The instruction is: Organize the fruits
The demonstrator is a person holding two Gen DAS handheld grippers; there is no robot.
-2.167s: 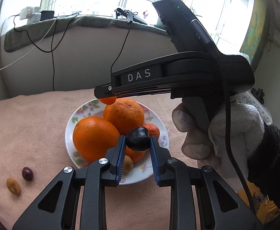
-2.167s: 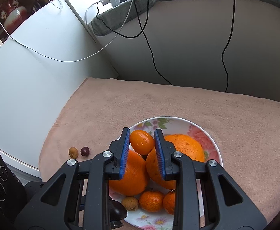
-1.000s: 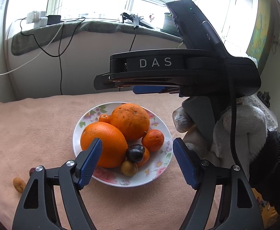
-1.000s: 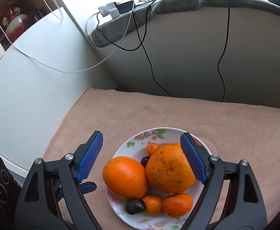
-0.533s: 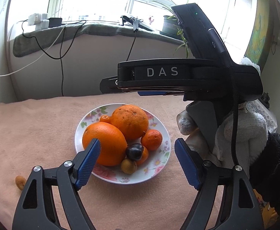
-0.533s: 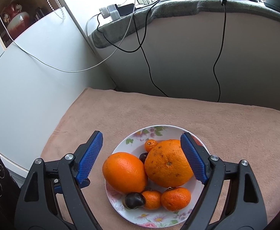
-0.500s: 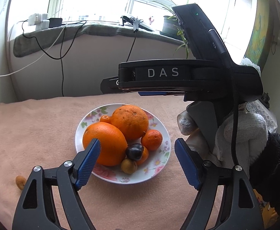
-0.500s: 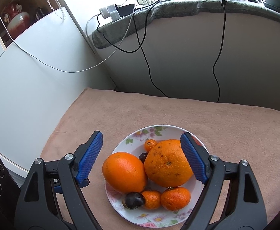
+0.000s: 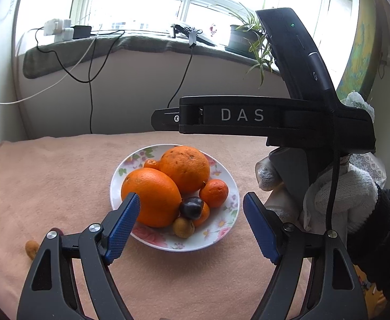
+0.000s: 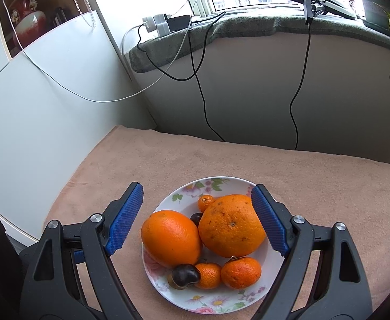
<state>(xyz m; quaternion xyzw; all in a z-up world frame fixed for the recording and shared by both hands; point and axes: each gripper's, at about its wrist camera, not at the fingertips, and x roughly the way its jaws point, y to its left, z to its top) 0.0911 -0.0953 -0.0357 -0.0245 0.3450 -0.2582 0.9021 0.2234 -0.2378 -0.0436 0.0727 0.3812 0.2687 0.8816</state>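
A floral plate (image 9: 229,202) (image 10: 221,304) on a pink cloth holds two big oranges (image 9: 152,197) (image 10: 231,225), small mandarins (image 9: 213,193), a tiny kumquat (image 9: 151,164) (image 10: 205,202), a dark plum (image 9: 191,207) (image 10: 185,274) and a brown longan (image 9: 183,227). My left gripper (image 9: 192,226) is open and empty, just in front of the plate. My right gripper (image 10: 197,218) is open and empty above the plate; its body (image 9: 248,117) shows in the left wrist view. A brown fruit (image 9: 31,248) and a dark one (image 9: 57,230) lie on the cloth at left.
A grey wall with hanging cables (image 9: 89,90) bounds the cloth at the back. A white cabinet (image 10: 35,106) stands on the left. A sill with chargers (image 10: 165,24) and a plant (image 9: 251,40) runs above. A gloved hand (image 9: 339,194) holds the right gripper.
Both grippers opened and let go: the plum and the kumquat now lie on the plate. Both grippers then drew back and up a little from the plate.
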